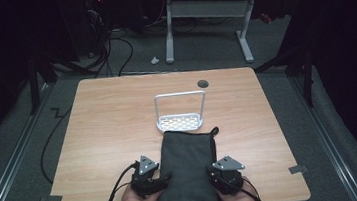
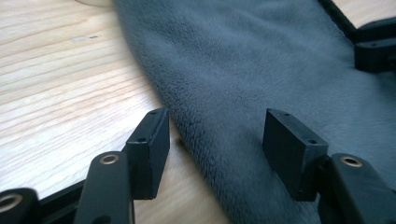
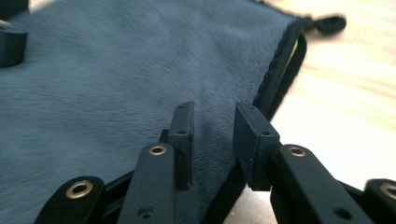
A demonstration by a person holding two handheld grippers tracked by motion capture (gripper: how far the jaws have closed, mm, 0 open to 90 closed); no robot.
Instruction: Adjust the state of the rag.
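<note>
**Currently: both tongs at the near end of the dark cloth**

Observed from the high view: a dark grey cloth (image 1: 188, 172) lies flat on the wooden desk (image 1: 103, 123), long axis running near to far, its near end hanging over the near edge. Its far end touches or slightly overlaps a white wire rack (image 1: 180, 113) with a perforated base, which stands at mid-desk. A small loop (image 1: 214, 131) sticks out at the cloth's far right corner.

Left tongs (image 1: 163, 178) sit at the cloth's left edge, near end. In the left gripper view the left tongs (image 2: 215, 140) stand wide apart, one jaw over bare wood, the other over the fleece, the cloth's edge running between them; neither pad presses on it.

Right tongs (image 1: 213, 174) sit at the cloth's right edge, near end. In the right gripper view the right tongs (image 3: 214, 130) are partly apart, with a clear gap, the hemmed edge of the cloth beneath; no pinch visible.

A person's hands hold both grippers from the near side.
</note>
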